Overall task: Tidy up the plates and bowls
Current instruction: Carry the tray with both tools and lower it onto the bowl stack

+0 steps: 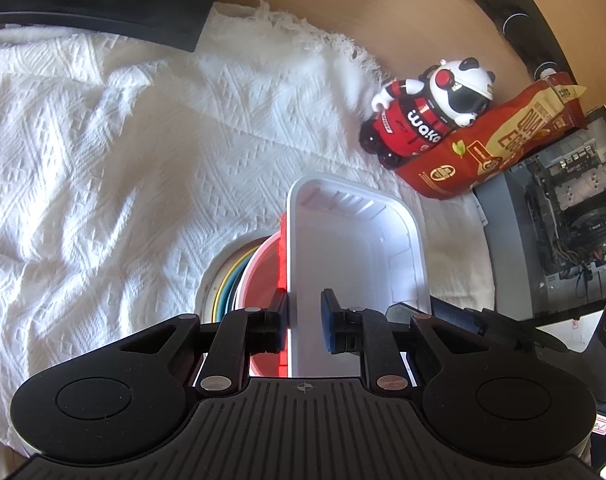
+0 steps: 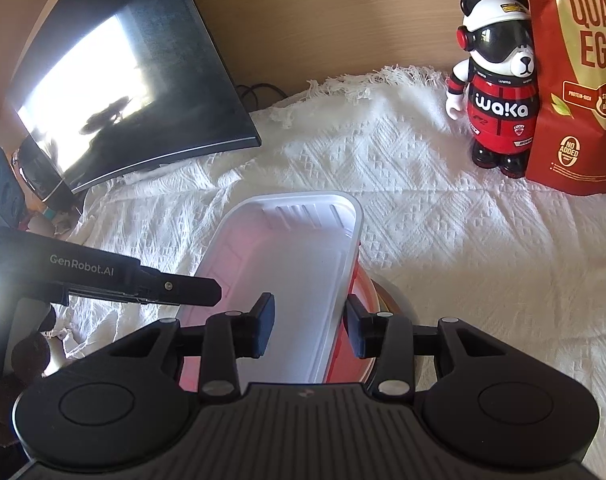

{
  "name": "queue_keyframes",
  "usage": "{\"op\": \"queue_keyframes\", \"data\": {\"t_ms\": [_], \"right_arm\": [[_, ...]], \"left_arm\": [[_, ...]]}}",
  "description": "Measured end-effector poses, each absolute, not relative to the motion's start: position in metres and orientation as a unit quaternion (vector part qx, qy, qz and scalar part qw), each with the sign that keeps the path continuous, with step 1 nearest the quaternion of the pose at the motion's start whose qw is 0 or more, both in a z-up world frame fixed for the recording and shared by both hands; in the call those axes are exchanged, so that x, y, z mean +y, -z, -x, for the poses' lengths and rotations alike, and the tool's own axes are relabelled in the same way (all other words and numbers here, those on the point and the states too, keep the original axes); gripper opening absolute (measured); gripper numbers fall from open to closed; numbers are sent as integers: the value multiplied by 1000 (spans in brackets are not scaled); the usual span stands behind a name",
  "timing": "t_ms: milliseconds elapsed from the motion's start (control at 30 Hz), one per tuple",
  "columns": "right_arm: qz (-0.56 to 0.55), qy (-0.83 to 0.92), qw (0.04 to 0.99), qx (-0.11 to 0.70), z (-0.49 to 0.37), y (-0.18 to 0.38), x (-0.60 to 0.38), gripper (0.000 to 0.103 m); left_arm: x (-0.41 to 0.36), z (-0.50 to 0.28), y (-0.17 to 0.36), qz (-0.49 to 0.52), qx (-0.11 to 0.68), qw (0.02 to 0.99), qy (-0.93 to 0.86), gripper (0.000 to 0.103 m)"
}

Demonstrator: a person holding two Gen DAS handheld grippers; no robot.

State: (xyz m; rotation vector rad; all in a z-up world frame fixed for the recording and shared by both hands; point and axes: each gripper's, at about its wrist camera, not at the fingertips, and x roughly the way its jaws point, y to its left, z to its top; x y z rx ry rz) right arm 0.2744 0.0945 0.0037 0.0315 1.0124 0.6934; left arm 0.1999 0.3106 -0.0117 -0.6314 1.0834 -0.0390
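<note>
A white rectangular tray (image 1: 351, 248) lies on top of a red bowl (image 1: 263, 280), which sits in a stack of plates (image 1: 223, 284) with white, yellow and teal rims. My left gripper (image 1: 305, 322) straddles the tray's left rim, jaws open with a gap. In the right wrist view the same tray (image 2: 287, 280) sits on the red bowl (image 2: 355, 328). My right gripper (image 2: 309, 324) straddles the tray's right rim, jaws open. The left gripper's finger (image 2: 183, 290) reaches in at the tray's left side.
A white woven cloth (image 1: 123, 160) covers the table. A panda figure (image 2: 499, 92) and a red quail-egg bag (image 2: 579, 80) stand at the back right. A dark monitor (image 2: 123, 80) stands at the back left. A computer case (image 1: 563, 220) stands to the right.
</note>
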Motion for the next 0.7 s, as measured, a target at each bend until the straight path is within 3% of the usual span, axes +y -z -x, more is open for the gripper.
{"op": "queue_keyframes", "data": {"t_ms": [700], "right_arm": [[-24, -290, 834, 468, -267, -8, 87, 39]], "left_arm": [[322, -189, -2, 293, 480, 826, 27, 19]]}}
